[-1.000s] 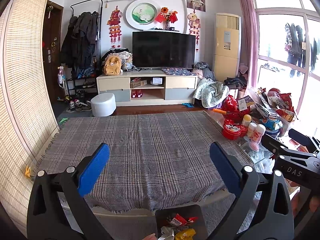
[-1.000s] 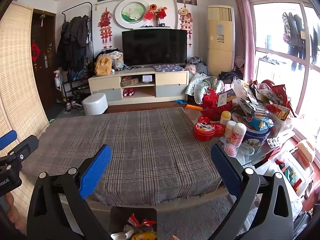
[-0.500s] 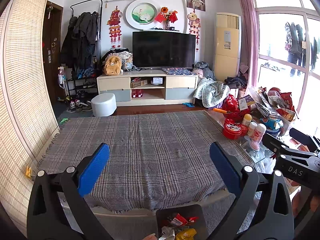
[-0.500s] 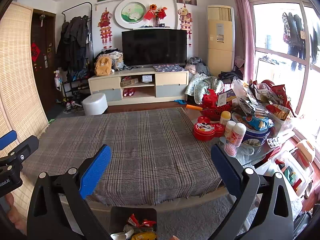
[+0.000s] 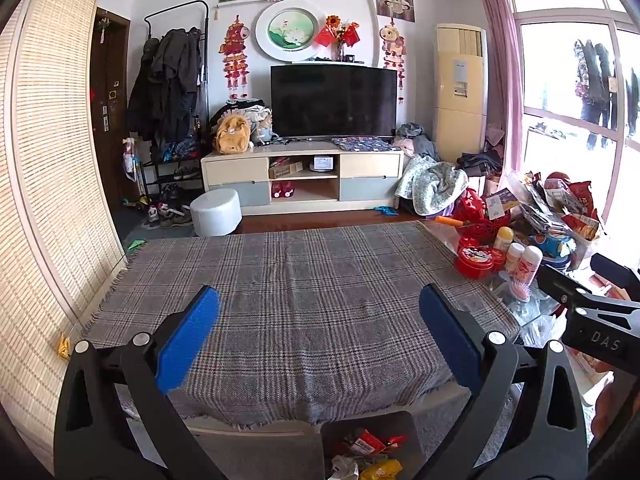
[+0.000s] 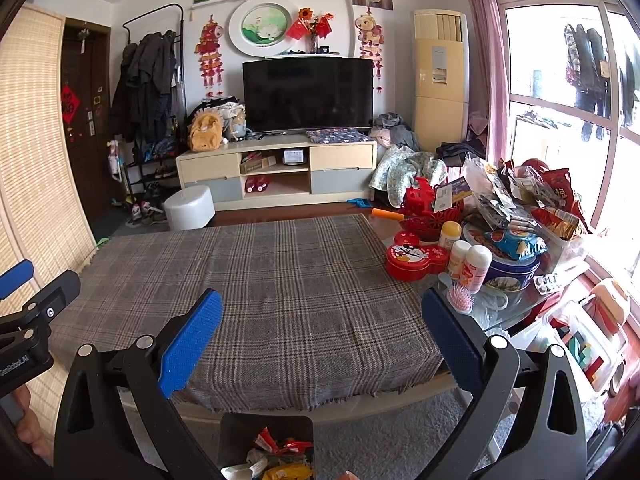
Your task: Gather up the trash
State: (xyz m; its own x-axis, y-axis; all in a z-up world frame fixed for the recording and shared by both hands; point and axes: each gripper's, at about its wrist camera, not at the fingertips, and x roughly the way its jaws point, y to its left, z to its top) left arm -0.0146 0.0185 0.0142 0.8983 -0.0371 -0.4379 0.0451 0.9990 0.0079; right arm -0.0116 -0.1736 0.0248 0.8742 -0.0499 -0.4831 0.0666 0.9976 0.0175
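A black bin (image 5: pixel 370 426) stands on the floor at the table's near edge, holding several red, white and yellow wrappers (image 5: pixel 366 458); it also shows in the right wrist view (image 6: pixel 266 428) with its wrappers (image 6: pixel 276 458). My left gripper (image 5: pixel 318 336) is open and empty, held above the near part of the plaid tablecloth (image 5: pixel 296 280). My right gripper (image 6: pixel 320 334) is open and empty above the same cloth (image 6: pixel 260 276). Each gripper shows at the edge of the other's view. No trash lies on the cloth.
The table's right end is crowded: a red tin (image 6: pixel 414 260), bottles (image 6: pixel 470 264), a blue tin (image 6: pixel 510 276), snack bags (image 6: pixel 532 200). A bamboo screen (image 5: pixel 44 200) stands on the left. A TV cabinet (image 5: pixel 302 176) and white stool (image 5: pixel 216 216) stand beyond.
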